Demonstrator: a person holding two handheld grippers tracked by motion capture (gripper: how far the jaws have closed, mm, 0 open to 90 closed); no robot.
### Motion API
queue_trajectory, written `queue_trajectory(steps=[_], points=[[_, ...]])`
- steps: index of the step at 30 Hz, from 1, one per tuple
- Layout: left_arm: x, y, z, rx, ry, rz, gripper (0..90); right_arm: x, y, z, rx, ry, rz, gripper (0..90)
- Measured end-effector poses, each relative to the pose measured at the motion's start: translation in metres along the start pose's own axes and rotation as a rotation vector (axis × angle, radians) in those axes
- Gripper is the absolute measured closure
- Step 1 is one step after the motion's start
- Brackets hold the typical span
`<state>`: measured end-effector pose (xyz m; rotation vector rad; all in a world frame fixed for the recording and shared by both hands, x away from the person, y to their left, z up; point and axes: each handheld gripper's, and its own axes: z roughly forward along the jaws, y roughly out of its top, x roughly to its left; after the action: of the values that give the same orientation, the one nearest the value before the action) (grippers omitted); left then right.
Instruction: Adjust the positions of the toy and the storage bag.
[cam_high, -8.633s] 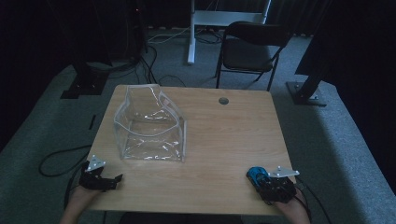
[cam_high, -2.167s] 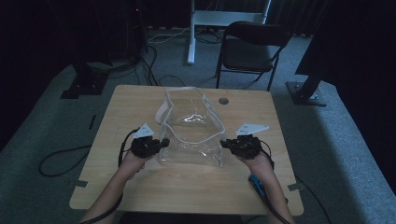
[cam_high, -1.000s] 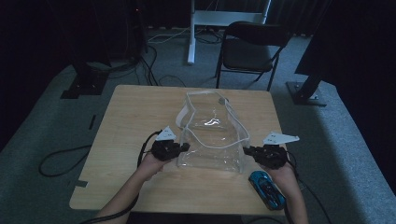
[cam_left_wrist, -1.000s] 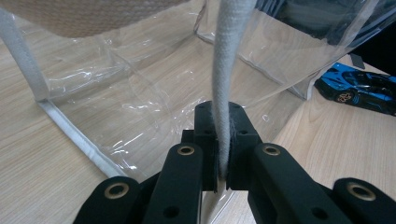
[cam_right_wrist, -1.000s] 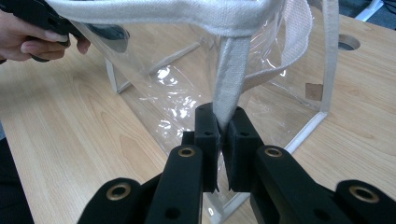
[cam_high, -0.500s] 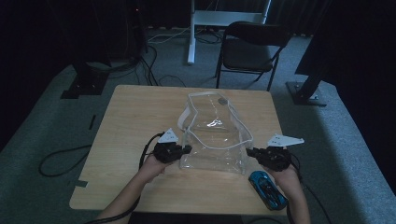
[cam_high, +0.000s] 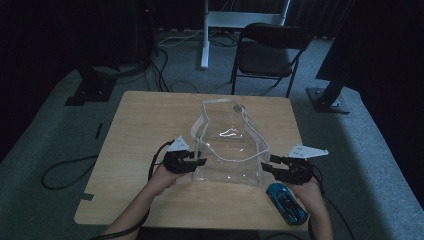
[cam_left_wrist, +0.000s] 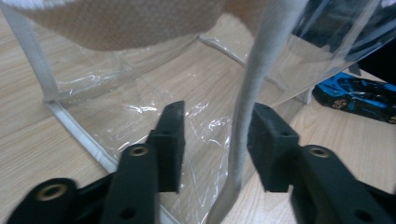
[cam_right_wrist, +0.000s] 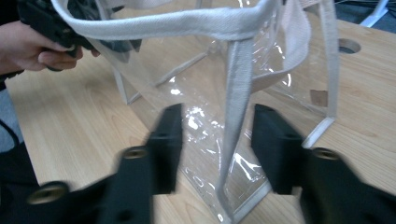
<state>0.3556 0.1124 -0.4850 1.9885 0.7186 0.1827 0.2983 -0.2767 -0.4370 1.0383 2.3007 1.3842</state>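
A clear plastic bag (cam_high: 231, 150) with white fabric trim stood upright near the middle of a wooden table (cam_high: 135, 125), its open top facing up. The left gripper (cam_high: 192, 162) sat at the bag's near left corner, and the right gripper (cam_high: 272, 167) sat at its near right corner, each held in a person's hand coming in from the near edge.

In the left gripper view, the jaws had just been opening and stood partly apart, with a white strap (cam_left_wrist: 252, 93) of the bag hanging between them, close beside one jaw but not pinched. In the right gripper view, the jaws had likewise just been opening; the bag's white corner seam (cam_right_wrist: 236, 102) ran down between them with a gap on both sides.

A blue toy car (cam_high: 286, 202) lay on the table just behind the right gripper, close to the near right corner. It also showed past the bag in the left gripper view.

A dark folding chair (cam_high: 267, 55) stood on the carpet beyond the far edge of the table.
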Motion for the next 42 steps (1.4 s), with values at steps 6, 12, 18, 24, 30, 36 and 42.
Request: queue_trajectory(steps=[6,12,18,24,30,36,42], points=[[0.000,0.000,0.001,0.018,-0.007,-0.006,34.2,-0.002,-0.003,-0.002,-0.002,0.016,0.057,29.1],[-0.001,-0.001,0.001,0.052,-0.005,0.000,18.9,-0.003,-0.006,-0.002,-0.009,0.033,0.077,13.2],[0.003,-0.002,-0.008,0.047,-0.004,0.005,9.9,-0.004,-0.009,-0.006,-0.073,0.041,0.048,13.3],[0.008,-0.008,-0.017,0.056,0.019,0.005,8.7,-0.005,-0.016,-0.010,-0.074,0.003,0.016,13.5],[0.013,-0.013,-0.025,0.067,0.044,0.001,2.1,-0.006,-0.028,-0.015,-0.062,-0.025,0.044,13.1],[0.016,-0.020,-0.031,0.074,0.074,0.016,2.1,-0.010,-0.042,-0.019,-0.082,-0.044,0.088,12.6],[0.024,-0.032,-0.038,0.077,0.113,0.024,2.1,-0.012,-0.059,-0.019,-0.033,-0.090,0.112,12.5]])
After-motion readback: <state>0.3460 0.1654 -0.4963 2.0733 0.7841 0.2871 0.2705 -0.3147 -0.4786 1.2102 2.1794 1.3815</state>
